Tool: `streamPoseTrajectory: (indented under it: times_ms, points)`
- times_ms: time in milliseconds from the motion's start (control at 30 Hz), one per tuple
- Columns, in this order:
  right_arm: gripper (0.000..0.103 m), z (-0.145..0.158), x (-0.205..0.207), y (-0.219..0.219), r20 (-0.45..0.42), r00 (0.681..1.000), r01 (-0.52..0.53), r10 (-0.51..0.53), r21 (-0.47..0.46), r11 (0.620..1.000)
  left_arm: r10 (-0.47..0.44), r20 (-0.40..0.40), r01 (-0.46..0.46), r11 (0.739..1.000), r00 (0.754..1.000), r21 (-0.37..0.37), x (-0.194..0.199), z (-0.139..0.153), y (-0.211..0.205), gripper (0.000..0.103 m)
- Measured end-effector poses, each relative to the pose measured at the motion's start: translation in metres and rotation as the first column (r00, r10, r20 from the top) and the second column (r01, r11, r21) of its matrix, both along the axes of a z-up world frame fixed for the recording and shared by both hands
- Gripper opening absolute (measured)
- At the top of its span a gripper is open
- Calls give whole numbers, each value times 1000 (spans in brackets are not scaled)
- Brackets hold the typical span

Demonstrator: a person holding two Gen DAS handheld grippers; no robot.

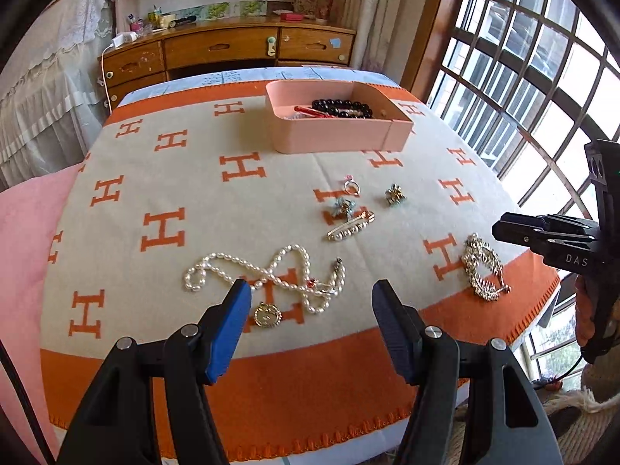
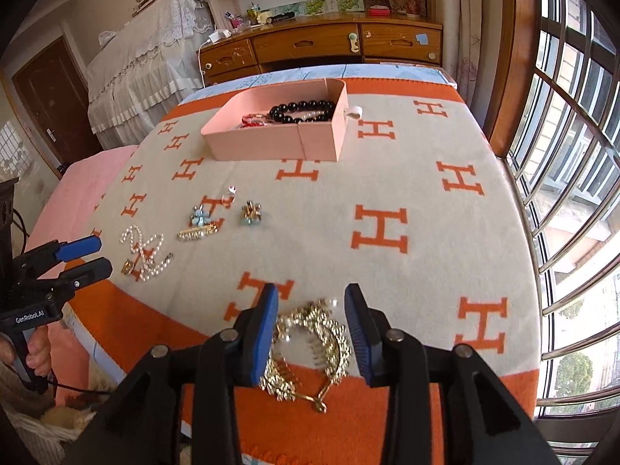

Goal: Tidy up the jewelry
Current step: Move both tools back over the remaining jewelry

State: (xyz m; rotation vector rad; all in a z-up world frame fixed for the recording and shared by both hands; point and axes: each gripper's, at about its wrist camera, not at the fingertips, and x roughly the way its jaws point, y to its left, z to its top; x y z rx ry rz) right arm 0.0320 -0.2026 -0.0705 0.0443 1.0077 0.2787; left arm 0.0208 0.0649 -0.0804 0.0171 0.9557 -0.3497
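Note:
A pink box (image 1: 333, 137) (image 2: 271, 143) at the far side of the blanket holds a black bead bracelet (image 1: 343, 107) (image 2: 306, 110) and red pieces. A pearl necklace (image 1: 271, 275) (image 2: 145, 252) with a gold pendant (image 1: 267, 314) lies just beyond my open left gripper (image 1: 310, 310) (image 2: 87, 257). A gold hair comb (image 1: 482, 267) (image 2: 310, 348) lies between the jaws of my open right gripper (image 2: 312, 329) (image 1: 500, 228). A ring (image 1: 352, 186) (image 2: 228, 197), two flower brooches (image 1: 394, 195) (image 2: 251, 212) (image 1: 345, 206) (image 2: 201, 215) and a pearl pin (image 1: 350, 226) (image 2: 197, 231) lie mid-blanket.
The orange and beige H-patterned blanket (image 1: 193, 193) (image 2: 407, 193) covers the bed. A wooden desk (image 1: 232, 50) (image 2: 321, 44) stands behind it. A barred window (image 1: 523, 77) (image 2: 573, 155) runs along the right. A pink pillow (image 1: 23, 252) lies at the left.

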Motion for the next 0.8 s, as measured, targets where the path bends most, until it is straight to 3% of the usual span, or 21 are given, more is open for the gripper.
streamPoseTrajectory:
  times_ms: [267, 533, 800]
  points:
    - [36, -13, -20, 9, -84, 995, -45, 56, 138, 989, -32, -47, 33, 999, 998, 15, 6, -11, -9, 63]
    - [36, -33, -2, 15, -194, 981, 51, -18, 164, 985, -16, -69, 15, 1000, 998, -19, 16, -14, 8, 63]
    - [36, -31, 13, 24, -179, 980, 109, -91, 92, 990, -16, -80, 13, 999, 997, -38, 25, -15, 22, 63]
